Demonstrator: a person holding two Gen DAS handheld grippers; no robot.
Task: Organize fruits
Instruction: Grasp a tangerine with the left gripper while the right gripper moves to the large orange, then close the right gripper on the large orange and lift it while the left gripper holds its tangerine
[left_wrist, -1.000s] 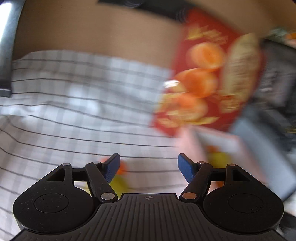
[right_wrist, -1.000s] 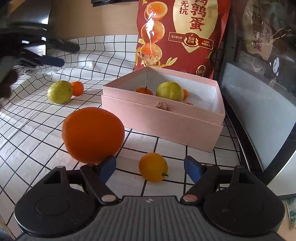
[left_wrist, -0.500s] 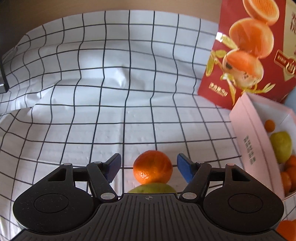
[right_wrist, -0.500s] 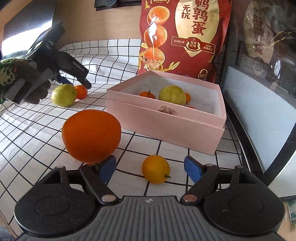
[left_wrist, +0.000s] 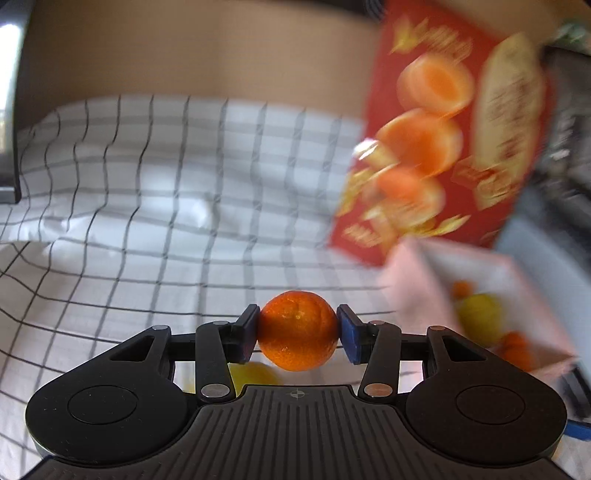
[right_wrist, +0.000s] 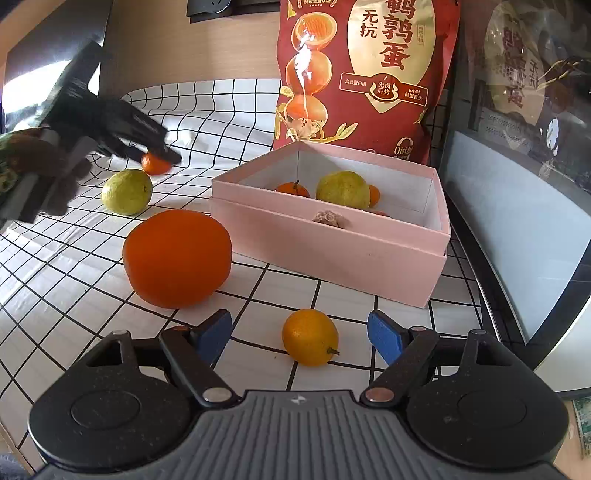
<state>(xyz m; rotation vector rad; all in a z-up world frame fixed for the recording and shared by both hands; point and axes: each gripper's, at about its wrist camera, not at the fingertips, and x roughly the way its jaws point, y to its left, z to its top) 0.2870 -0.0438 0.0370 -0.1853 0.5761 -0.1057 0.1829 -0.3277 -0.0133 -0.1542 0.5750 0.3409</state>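
Left gripper (left_wrist: 297, 334) is clamped on a small mandarin (left_wrist: 297, 330), blue pads pressing it from both sides. In the right wrist view the same gripper (right_wrist: 162, 158) shows far left, blurred, with the mandarin (right_wrist: 155, 164) in its tips, above the checkered cloth (right_wrist: 55, 273) and just beside a green-yellow guava (right_wrist: 126, 191) lying on the cloth. Left view is motion-blurred; a yellowish fruit (left_wrist: 255, 373) shows below my left fingers, can't tell more.

Right gripper (right_wrist: 299, 332) is spread wide, holding nothing. A small yellow-orange citrus (right_wrist: 310, 337) sits on the cloth between its fingers, touching neither. A big orange (right_wrist: 177, 258) rests ahead and left of it, near the pink box (right_wrist: 332, 251) but apart from it.

Box is open, on the cloth. Inside: a stemmed mandarin (right_wrist: 292, 189), a second guava (right_wrist: 342, 189), another small orange fruit (right_wrist: 374, 195) partly hidden behind that guava, plus a brownish lump (right_wrist: 327, 218) near the front wall that I can't identify. The left view catches the box (left_wrist: 413, 280) at its right edge, fruit inside blurred.

Red snack bag (right_wrist: 369, 74) stands upright right behind the box. Dark glass-fronted appliance (right_wrist: 517, 184) sits to the right of the box.
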